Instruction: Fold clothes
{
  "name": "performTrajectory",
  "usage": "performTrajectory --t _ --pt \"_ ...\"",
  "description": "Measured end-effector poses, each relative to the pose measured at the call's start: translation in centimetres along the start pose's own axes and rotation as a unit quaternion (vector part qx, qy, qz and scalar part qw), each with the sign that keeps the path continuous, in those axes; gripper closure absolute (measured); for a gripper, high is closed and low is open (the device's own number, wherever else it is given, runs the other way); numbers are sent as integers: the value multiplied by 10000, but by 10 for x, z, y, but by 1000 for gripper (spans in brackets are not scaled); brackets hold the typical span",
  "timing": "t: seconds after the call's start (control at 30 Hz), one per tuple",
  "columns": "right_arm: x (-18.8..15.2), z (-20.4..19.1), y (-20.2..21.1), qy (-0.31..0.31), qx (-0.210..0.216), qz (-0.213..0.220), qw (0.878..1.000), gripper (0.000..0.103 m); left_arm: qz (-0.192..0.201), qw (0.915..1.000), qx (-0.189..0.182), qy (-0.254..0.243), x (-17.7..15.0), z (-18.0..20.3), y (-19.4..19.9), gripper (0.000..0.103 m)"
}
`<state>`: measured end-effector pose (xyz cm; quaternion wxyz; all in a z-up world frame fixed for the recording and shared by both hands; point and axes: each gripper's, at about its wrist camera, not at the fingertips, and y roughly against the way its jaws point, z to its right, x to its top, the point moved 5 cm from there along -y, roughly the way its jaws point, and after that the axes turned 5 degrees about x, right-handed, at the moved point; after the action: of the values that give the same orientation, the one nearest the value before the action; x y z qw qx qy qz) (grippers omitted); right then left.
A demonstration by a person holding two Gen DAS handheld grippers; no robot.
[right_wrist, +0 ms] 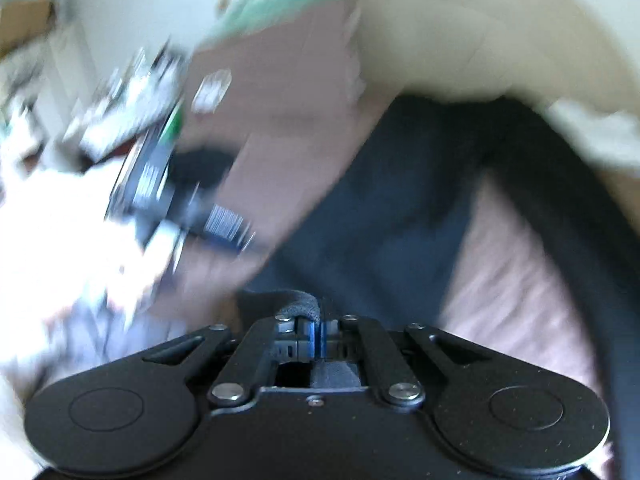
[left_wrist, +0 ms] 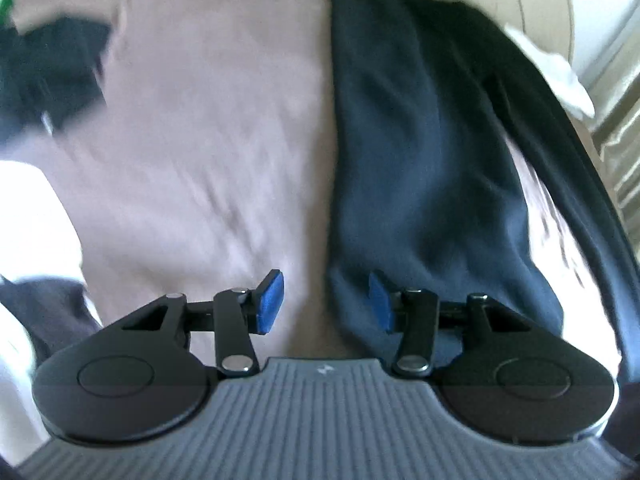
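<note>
My right gripper [right_wrist: 319, 334] pinches a soft hem of the long dark navy garment [left_wrist: 420, 152], which stretches straight ahead over the pinkish sheet [left_wrist: 200, 140]. My left gripper [left_wrist: 325, 304] gapes about halfway, empty, its right pad over the near edge.

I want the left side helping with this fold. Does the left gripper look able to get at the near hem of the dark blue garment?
Probably yes. The left gripper is open, nothing between its blue pads, and the dark blue garment has its near edge just ahead, by the right-hand pad, on the pinkish sheet. Nothing covers it.
</note>
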<state>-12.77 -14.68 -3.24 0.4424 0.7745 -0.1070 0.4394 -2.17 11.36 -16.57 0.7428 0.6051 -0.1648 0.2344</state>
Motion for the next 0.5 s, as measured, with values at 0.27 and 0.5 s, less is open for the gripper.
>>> performTrajectory --t 0.27,0.5 --pt "1 86 42 -1076 -1303 409 9848 99 117 9989 -456 7 -6 7 2 43" --pt "-25 91 -3 -1731 -616 240 9827 99 -102 9978 -606 264 -8 17 -8 43"
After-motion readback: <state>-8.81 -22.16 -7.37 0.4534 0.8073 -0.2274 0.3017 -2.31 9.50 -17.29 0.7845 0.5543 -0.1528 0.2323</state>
